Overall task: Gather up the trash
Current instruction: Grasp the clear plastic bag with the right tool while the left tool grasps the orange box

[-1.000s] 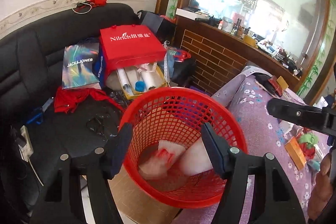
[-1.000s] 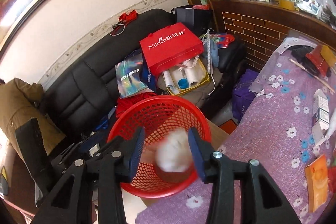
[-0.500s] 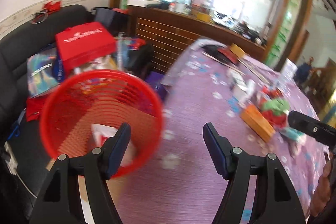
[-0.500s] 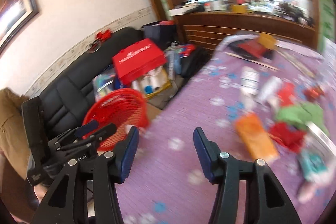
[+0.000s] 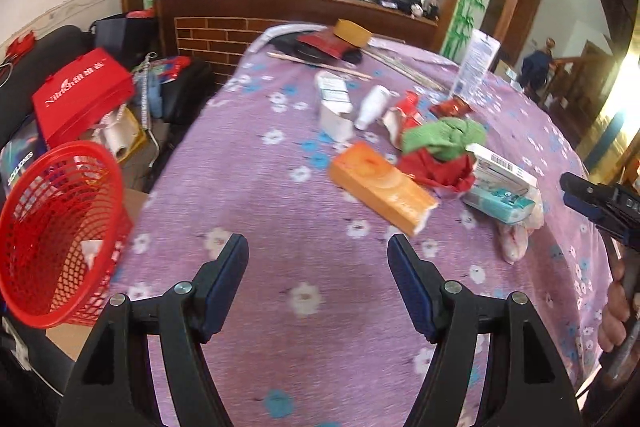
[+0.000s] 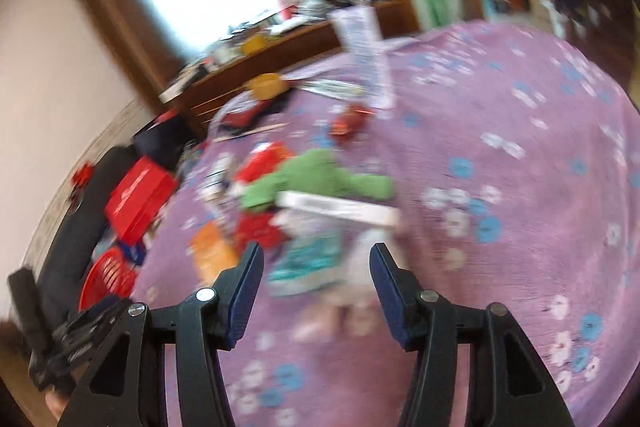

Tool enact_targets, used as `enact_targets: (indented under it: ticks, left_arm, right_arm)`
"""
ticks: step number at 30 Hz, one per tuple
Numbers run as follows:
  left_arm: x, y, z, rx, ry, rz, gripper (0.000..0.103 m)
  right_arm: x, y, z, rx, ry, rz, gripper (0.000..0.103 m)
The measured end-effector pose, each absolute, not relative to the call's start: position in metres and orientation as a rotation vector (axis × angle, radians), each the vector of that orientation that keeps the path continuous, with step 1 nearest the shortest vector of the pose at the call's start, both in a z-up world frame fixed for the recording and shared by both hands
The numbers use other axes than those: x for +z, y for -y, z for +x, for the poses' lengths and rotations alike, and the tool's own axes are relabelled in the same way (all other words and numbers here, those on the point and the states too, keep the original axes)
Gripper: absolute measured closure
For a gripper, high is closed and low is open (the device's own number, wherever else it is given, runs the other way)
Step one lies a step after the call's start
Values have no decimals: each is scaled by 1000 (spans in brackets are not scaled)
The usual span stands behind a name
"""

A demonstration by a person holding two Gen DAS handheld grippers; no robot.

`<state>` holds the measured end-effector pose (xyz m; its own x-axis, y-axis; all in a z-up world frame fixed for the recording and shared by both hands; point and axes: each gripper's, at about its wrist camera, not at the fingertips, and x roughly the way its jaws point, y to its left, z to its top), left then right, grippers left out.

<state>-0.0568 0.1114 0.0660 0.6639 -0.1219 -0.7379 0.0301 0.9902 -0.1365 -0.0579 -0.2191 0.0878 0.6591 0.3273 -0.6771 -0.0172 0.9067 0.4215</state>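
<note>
My left gripper [image 5: 317,241] hovers open over the purple flowered tablecloth [image 5: 280,307] with nothing between its fingers. Ahead of it lies a trash pile: an orange box [image 5: 380,187], green crumpled paper [image 5: 444,135], red wrapping [image 5: 436,169], a teal-and-white box [image 5: 500,195] and a pale wad [image 5: 516,239]. The red mesh basket [image 5: 52,227] stands off the table's left edge with white paper inside. In the blurred right wrist view, my right gripper [image 6: 317,247] is open just short of the teal box [image 6: 308,259] and grips nothing.
A white carton [image 5: 334,103] and a white bottle [image 5: 372,101] lie farther back on the table. A black sofa with a red bag [image 5: 80,95] stands to the left, behind the basket. A brick-fronted counter [image 5: 224,31] runs along the back. A person [image 5: 538,67] stands in the far doorway.
Both grippers swung from above the red basket to over the table. The white wad that was between the right fingers is gone from them. The basket now sits at the left edge.
</note>
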Motion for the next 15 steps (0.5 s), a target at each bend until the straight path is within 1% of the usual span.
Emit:
enact_targets:
  ticks: [3,5,8,10,11,13,15]
  left_arm:
    - [65,-99,-45,-91,-867,-109,31]
    - [63,-96,-36,-82,-881,-114,29]
    - [58,-93,-21,-70,-919,-145,29]
    - [55,-92,-11,-60,-936,-170,29]
    - [53,-92,-6,-50,-947,-184,29]
    - [50,-91,6,-37,-967,-214,29]
    - [47,-89,17,-27,-983,-246,29]
  right_arm:
    - [74,234,-46,177,-857,427,43]
    - [63,236,-37,187,-872,442,44]
    - [45,233,-29,200,-894,445,55]
    - [35,230,-24,221,-906,448,69]
    - [32,231,-25,239,-904,446,69]
    - [33,228,-28,312,-880,446,74]
    - [42,220,-35,428,-837,440,75]
